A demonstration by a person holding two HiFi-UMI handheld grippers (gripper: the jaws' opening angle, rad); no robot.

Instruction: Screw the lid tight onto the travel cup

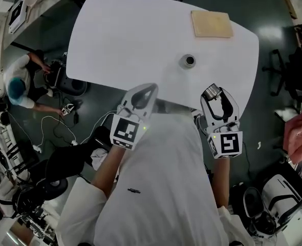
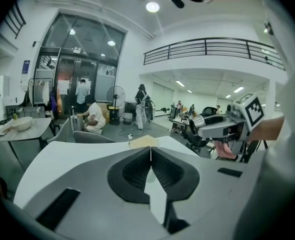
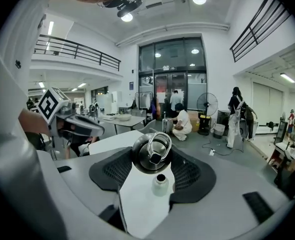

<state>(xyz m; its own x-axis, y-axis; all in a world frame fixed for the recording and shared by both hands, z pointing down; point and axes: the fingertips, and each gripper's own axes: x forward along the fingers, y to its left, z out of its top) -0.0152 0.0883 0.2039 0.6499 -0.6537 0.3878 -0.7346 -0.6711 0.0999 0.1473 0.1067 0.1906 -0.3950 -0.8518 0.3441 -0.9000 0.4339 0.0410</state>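
**A:** Where does the cup (image 1: 187, 61) lie from us?

**B:** It stands upright on the worktop (image 1: 120, 40), mouth up, out past the near edge. In the right gripper view it sits dead ahead, just below the lid (image 3: 152, 154).

**A:** So we have the lid?

**B:** Yes. Our right gripper (image 1: 213, 93) stands wide, with its pads pressed on the lid's sides. The loop side faces back at us, so we judge the lid's axis runs roughly along the gripper, while the cup's runs straight up.

**A:** And our left gripper (image 1: 150, 87)?

**B:** Its jaws are fully together with nothing in them. It sits to the cup's left and looks slightly farther off than the right.

**A:** And the next move?

**B:** We'd carry the lid forward and tip it until it faces the mouth. The left would have to open to steady the cup.
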